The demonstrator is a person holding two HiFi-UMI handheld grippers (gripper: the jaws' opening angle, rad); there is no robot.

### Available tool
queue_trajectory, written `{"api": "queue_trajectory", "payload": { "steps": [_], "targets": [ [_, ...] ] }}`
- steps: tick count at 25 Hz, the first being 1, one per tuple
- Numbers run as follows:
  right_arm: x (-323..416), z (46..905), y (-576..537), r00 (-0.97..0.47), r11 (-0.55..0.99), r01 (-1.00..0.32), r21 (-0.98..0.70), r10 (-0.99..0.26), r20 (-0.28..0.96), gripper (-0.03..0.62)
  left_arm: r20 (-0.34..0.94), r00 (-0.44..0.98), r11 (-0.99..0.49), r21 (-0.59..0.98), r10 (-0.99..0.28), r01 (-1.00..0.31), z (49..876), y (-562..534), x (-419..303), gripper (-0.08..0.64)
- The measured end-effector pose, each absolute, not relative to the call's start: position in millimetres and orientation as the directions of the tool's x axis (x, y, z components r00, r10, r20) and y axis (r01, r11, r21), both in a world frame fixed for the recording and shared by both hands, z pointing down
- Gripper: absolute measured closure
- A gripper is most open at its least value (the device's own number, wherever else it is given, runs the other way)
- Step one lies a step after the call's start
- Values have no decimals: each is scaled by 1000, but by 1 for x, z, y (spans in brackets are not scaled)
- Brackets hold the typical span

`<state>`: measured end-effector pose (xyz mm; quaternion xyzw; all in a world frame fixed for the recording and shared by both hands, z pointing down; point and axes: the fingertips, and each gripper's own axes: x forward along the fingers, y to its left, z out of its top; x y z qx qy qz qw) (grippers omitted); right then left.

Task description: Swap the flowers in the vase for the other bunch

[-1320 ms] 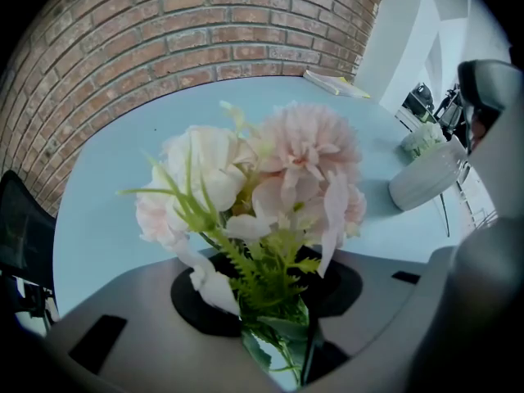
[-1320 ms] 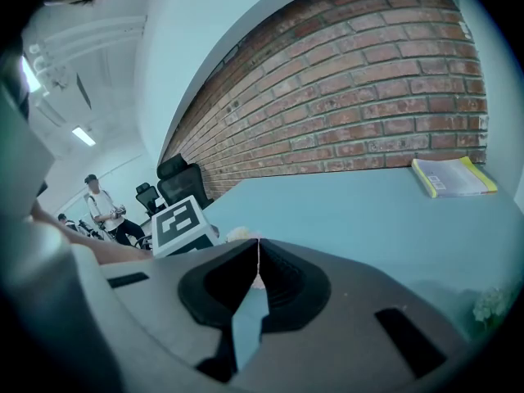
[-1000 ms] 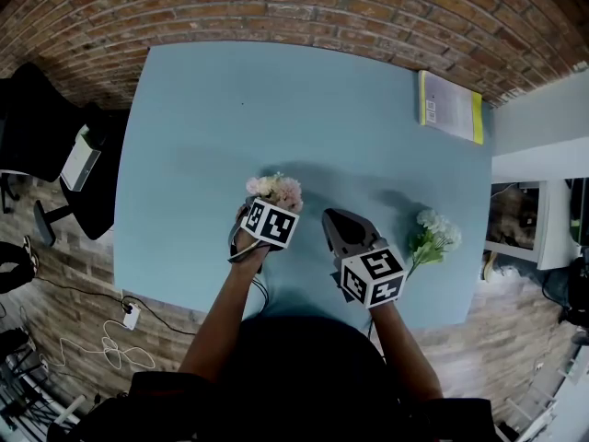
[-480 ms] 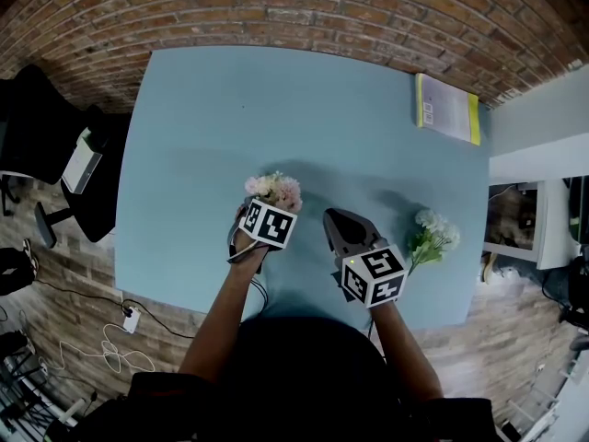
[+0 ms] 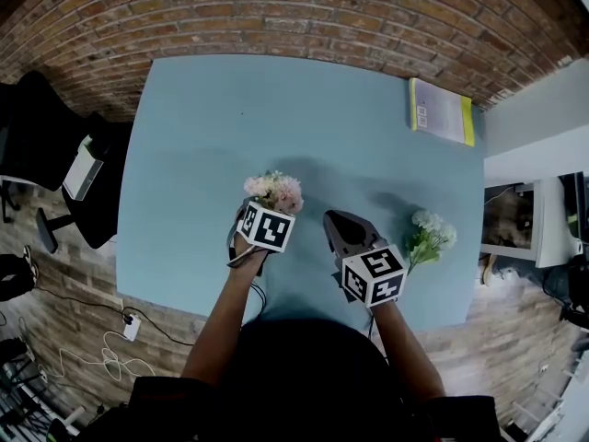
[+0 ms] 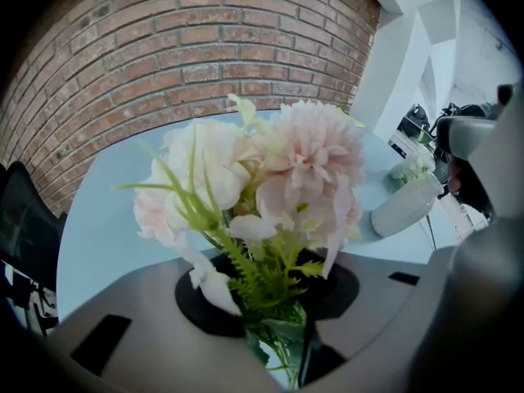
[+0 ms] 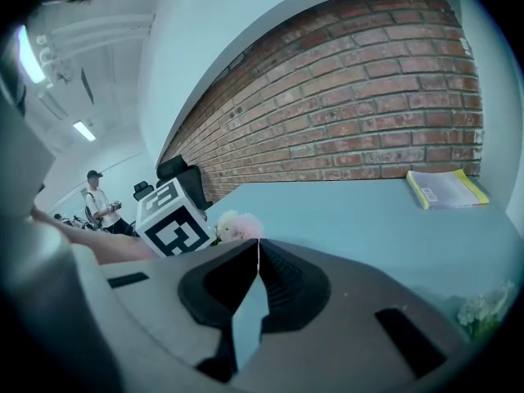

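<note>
A bunch of pink and cream flowers (image 5: 274,191) stands up out of my left gripper (image 5: 262,215), near the front of the blue table (image 5: 304,118). In the left gripper view the blooms (image 6: 270,170) fill the middle, and my left gripper (image 6: 278,301) is shut on their green stems. A white vase (image 6: 405,205) shows to the right in that view; the head view does not show it. The white bunch (image 5: 431,236) lies on the table at the right. My right gripper (image 5: 333,217) rests between the two bunches. It is shut (image 7: 256,248) with nothing in it.
A book with a yellow edge (image 5: 440,110) lies at the table's far right corner, under the brick wall (image 5: 294,17). A black chair (image 5: 37,136) stands off the table's left side. A person (image 7: 98,199) stands far back in the room.
My left gripper has lifted the pink bunch slightly. The right gripper has kept still.
</note>
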<state>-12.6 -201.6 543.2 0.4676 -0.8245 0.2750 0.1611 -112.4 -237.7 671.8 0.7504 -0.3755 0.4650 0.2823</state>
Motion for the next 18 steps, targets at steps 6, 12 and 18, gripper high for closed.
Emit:
{"api": "queue_trajectory", "payload": {
  "steps": [6, 12, 18],
  "targets": [
    [-12, 536, -199, -510, 422, -860, -288, -690, 514, 577, 881, 327, -560, 88, -342, -824, 649, -241, -108, 414],
    [-10, 529, -192, -502, 420, -864, -276, -702, 504, 577, 827, 355, -551, 67, -436, -832, 615, -249, -109, 414],
    [-7, 519, -184, -488, 412, -873, -262, -725, 486, 577, 790, 385, -548, 75, -477, -833, 594, -246, -110, 414]
  ]
}}
